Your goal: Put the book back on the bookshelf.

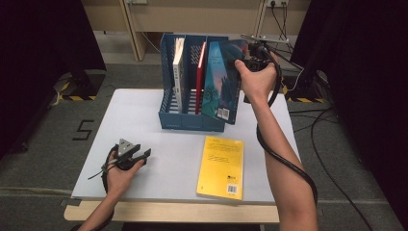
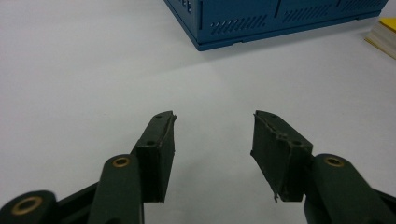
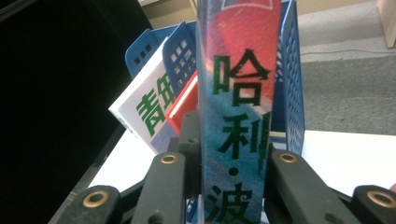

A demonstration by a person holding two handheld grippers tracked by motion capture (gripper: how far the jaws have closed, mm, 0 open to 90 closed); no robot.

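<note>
A blue file rack (image 1: pixel 192 118) stands at the back middle of the white table (image 1: pixel 144 125). A white book (image 1: pixel 178 72) and a red book (image 1: pixel 199 77) stand upright in its left and middle slots. My right gripper (image 1: pixel 251 60) is shut on the spine of a teal book (image 1: pixel 222 82) that hangs tilted over the rack's right slot. That spine (image 3: pixel 236 116) runs up between the pads in the right gripper view. A yellow book (image 1: pixel 221 166) lies flat near the front edge. My left gripper (image 1: pixel 144 155) rests open on the table at front left, its fingertips (image 2: pixel 163 135) apart over bare table.
The rack's base (image 2: pixel 261 21) and a corner of the yellow book (image 2: pixel 384 35) lie ahead of the left gripper. Black curtains flank the table. Cables trail on the floor at the right. A wooden desk stands behind the rack.
</note>
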